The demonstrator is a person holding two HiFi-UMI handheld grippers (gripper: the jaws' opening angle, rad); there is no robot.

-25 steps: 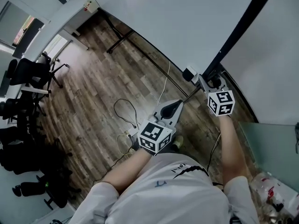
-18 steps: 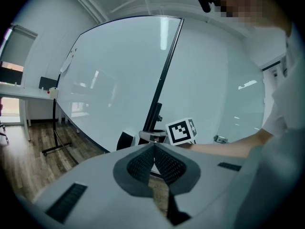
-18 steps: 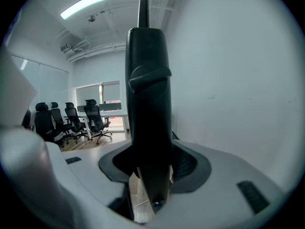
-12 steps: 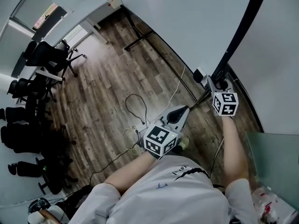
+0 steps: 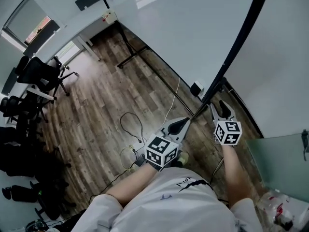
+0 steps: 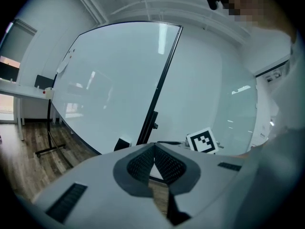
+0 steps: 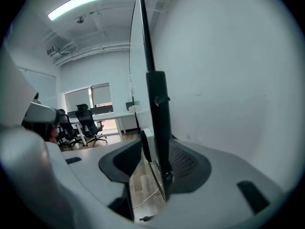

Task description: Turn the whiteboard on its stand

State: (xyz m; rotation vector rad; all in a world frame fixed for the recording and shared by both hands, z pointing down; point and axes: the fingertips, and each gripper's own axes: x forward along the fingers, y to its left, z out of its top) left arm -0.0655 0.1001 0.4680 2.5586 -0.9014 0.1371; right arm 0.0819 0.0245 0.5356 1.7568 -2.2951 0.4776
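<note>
Whiteboard (image 5: pixel 193 28) on its stand, seen from above the person working it: the big white panel runs from the upper left of the room toward the wall (image 5: pixel 285 71) at the right, upright over a wood-plank floor (image 5: pixel 96 105). The black post (image 5: pixel 236 47) of the stand runs down the panel's near edge, and a black foot (image 5: pixel 126 57) of the stand rests on the floor at the far end. Right gripper (image 5: pixel 221 106), just beside the base of the post: its jaws stand wide apart with the post (image 7: pixel 156 109) between them (the post sits close against the right-hand pad, with open floor showing on the other side, so nothing is clamped). Left gripper (image 5: pixel 183 122), lower and nearer the person, points toward the face of the board; its jaws are pressed together at the tips with nothing between them, as its own view shows (image 6: pixel 155 149), and the board (image 6: pixel 114 89) fills the space beyond, apart from the tips. The right gripper's marker cube (image 6: pixel 204 142) shows just past the left gripper. A thin cable (image 5: pixel 133 122) loops on the floor in front of the board. Background: a white desk (image 5: pixel 91 21) and black office chairs (image 5: pixel 41 74) at the left.
</note>
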